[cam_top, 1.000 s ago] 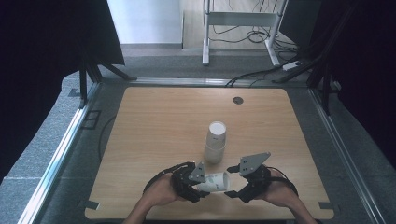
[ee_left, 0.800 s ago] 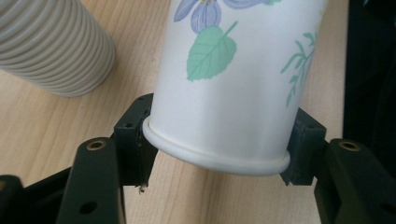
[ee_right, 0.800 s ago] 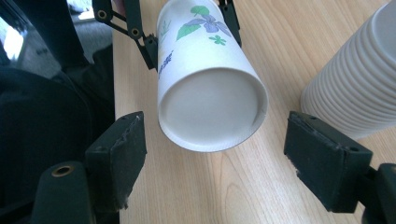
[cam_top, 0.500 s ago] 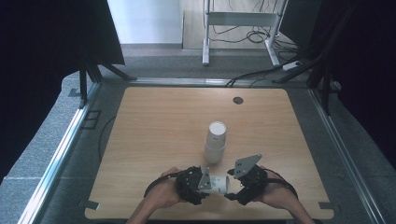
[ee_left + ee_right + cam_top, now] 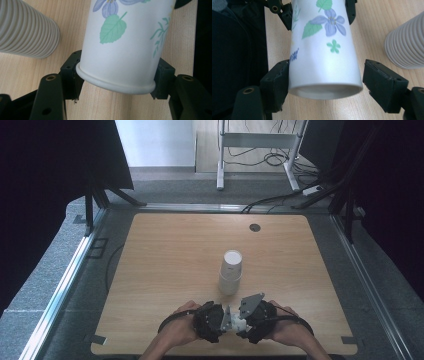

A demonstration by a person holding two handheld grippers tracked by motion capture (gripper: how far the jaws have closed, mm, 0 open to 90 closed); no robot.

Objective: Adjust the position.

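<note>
A white paper cup (image 5: 234,322) printed with flowers and leaves lies on its side just above the table, near the front edge. My left gripper (image 5: 221,321) is shut on its rim end (image 5: 125,50), both jaws pressing the wall. My right gripper (image 5: 246,320) is shut on its base end (image 5: 322,62): the left jaw presses the wall and the right jaw just touches it. In the right gripper view the left gripper's fingers (image 5: 284,13) hold the cup's far end. An upside-down stack of ribbed white cups (image 5: 231,272) stands just beyond both grippers.
The stack of cups (image 5: 25,30) (image 5: 407,45) is close beside the held cup. The wooden table (image 5: 165,260) has a small round hole (image 5: 255,227) at the back. Metal rails run along both sides, and cables lie on the floor behind.
Both hands have drawn back toward the front edge and come closer together, with the cup still between the grippers. The stack has not moved.
</note>
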